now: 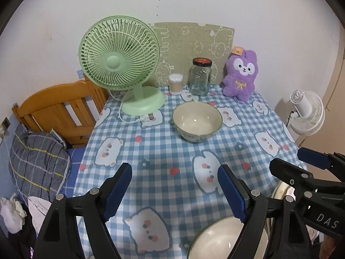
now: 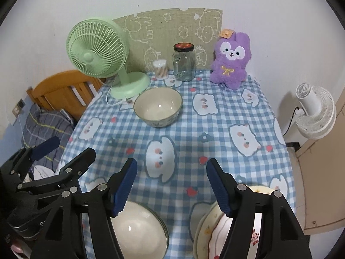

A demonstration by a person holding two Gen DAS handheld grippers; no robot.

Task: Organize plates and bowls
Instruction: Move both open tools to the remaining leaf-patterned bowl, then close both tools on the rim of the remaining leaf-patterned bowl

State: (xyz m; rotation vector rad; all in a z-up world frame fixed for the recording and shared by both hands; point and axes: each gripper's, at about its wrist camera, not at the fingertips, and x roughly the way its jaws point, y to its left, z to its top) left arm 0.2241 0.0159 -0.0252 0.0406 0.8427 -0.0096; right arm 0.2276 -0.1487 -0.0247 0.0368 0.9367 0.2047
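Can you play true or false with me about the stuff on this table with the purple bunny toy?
1. The far bowl is empty. True.
2. The green fan stands right of the purple plush toy. False: it stands to the toy's left.
3. The glass jar has its lid on. True.
4. The left tool is gripping a bowl. False: its jaws are open with nothing between them.
5. The right tool is open. True.
6. The near bowl sits on the stacked plates. False: it sits beside them on the tablecloth.
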